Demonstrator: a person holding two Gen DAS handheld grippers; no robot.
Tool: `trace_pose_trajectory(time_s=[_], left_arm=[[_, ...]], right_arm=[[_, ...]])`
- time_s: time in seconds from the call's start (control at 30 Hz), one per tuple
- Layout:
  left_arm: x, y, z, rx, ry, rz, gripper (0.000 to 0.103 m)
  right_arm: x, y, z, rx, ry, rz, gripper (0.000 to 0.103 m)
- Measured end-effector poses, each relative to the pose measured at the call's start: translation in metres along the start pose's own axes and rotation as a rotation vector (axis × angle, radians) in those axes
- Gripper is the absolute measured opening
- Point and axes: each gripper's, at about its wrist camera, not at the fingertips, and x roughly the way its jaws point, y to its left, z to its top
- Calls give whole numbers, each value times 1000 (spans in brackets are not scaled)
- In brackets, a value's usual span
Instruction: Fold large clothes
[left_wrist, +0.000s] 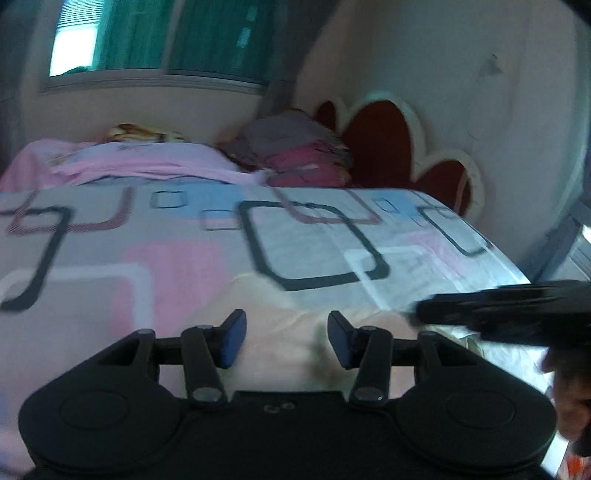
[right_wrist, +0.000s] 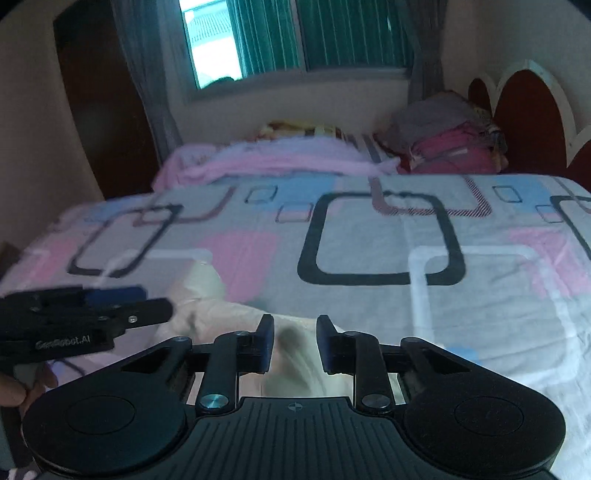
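Both sets of fingers, on my left gripper (left_wrist: 284, 338) and right gripper (right_wrist: 295, 341), hover released over the pale garment (right_wrist: 207, 314) on the patterned bed (right_wrist: 369, 240).

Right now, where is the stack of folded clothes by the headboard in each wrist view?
Left wrist: the stack of folded clothes sits upper centre, at the far end of the bed, left of the red headboard.
Right wrist: it sits upper right, again left of the headboard.
Shared landmark: the green-curtained window.
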Motion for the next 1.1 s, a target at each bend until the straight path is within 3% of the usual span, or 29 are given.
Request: trace_pose_trajectory(time_s=[0.1, 0.2, 0.43, 0.63, 0.73, 0.8, 0.87, 0.97, 1.1], left_arm=[[37, -12, -2, 58, 82, -51, 47], [61, -15, -16, 59, 144, -38, 47], [96, -23, -33, 63, 188, 3, 49], [87, -24, -29, 119, 209, 10, 49], [51, -32, -15, 124, 164, -25, 49], [19, -39, -16, 108, 128, -83, 49], [2, -46, -26, 98, 113, -92, 49], [18, -55, -57, 99, 180, -81, 49], [29, -47, -75, 36, 157, -83, 51]], right_arm=[[34, -9, -8, 41, 61, -56, 25], [57, -27, -24, 80, 118, -111, 25], [79, -59, -52, 196, 156, -118, 25], [69, -62, -53, 206, 145, -95, 25], [27, -60, -48, 222, 68, -72, 25], [0, -58, -53, 216, 57, -69, 25], [-11, -54, -65, 177, 66, -74, 25], [-3, -54, -93, 163, 79, -63, 25], [1, -53, -106, 145, 45, -63, 25]])
